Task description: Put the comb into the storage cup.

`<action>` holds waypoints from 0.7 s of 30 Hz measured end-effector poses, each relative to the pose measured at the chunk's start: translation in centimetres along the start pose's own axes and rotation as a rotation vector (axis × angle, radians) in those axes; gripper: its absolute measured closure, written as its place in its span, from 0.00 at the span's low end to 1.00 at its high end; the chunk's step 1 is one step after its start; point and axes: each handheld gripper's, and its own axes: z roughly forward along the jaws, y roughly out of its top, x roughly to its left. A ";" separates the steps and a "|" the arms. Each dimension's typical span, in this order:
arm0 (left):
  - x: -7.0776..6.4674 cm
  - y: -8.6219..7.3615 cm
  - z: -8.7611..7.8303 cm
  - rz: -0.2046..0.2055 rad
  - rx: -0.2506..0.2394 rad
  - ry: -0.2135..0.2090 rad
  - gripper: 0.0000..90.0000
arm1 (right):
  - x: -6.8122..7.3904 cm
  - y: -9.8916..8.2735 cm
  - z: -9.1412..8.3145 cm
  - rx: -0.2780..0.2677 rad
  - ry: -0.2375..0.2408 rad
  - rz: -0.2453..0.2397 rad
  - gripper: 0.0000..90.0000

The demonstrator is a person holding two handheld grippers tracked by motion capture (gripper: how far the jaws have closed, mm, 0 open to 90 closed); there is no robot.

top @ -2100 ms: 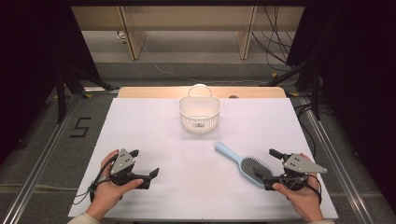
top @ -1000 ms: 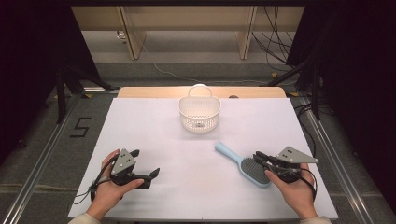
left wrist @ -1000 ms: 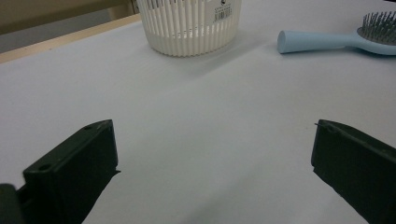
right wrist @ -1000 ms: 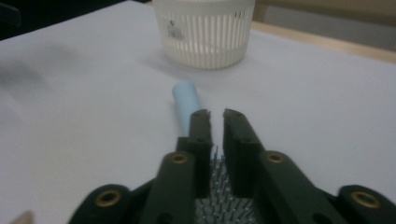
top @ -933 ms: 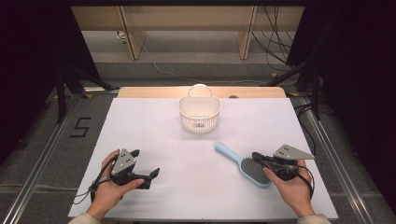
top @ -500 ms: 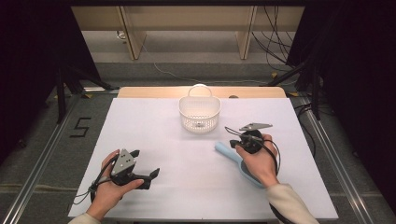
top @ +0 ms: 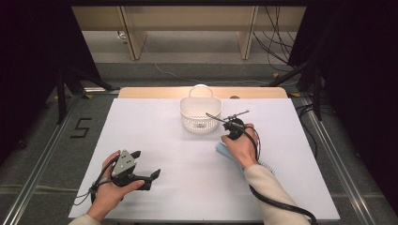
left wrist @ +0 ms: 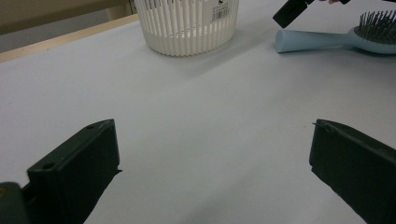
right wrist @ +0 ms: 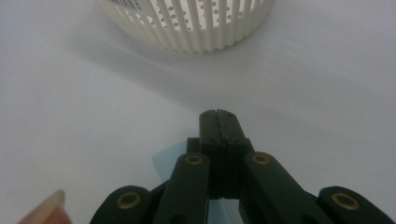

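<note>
Near the desk's [top: 155, 140] front left corner, the left gripper [left wrist: 212, 172] rests with its jaws wide apart and nothing between them. At the middle of the far edge stands the white basket [top: 200, 114]. Just right of it, the right gripper [right wrist: 218, 122] is pressed fully closed and empty, above the blue hairbrush [left wrist: 336, 39], whose handle end peeks from under the hand; the rest is hidden in the high view.
</note>
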 end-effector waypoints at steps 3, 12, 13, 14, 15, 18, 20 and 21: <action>0.0 0.0 0.0 0.001 -0.001 0.003 0.01 | 0.0 0.3 0.5 0.021 -0.009 -0.001 1.00; 0.0 0.0 0.0 0.000 -0.001 0.001 0.02 | 0.1 0.5 1.4 0.069 -0.028 0.001 1.00; 0.0 0.0 0.0 -0.001 -0.001 0.001 0.02 | 0.1 0.5 1.5 0.078 -0.035 0.001 1.00; 0.0 0.0 0.0 -0.002 -0.001 0.001 0.02 | 0.1 0.5 1.6 0.081 -0.038 -0.003 1.00; 0.0 0.0 0.0 -0.001 -0.001 0.001 0.02 | 0.2 0.5 1.6 0.086 -0.039 -0.007 1.00; 0.0 0.0 0.0 -0.001 -0.001 0.000 0.02 | 0.3 0.5 1.7 0.100 -0.035 -0.007 1.00; 0.0 0.0 0.0 0.000 -0.002 -0.001 0.02 | 0.5 0.4 1.9 0.114 -0.026 -0.008 1.00; 0.0 0.0 0.0 0.000 -0.001 -0.001 0.02 | 0.7 0.3 2.0 0.127 -0.021 -0.016 1.00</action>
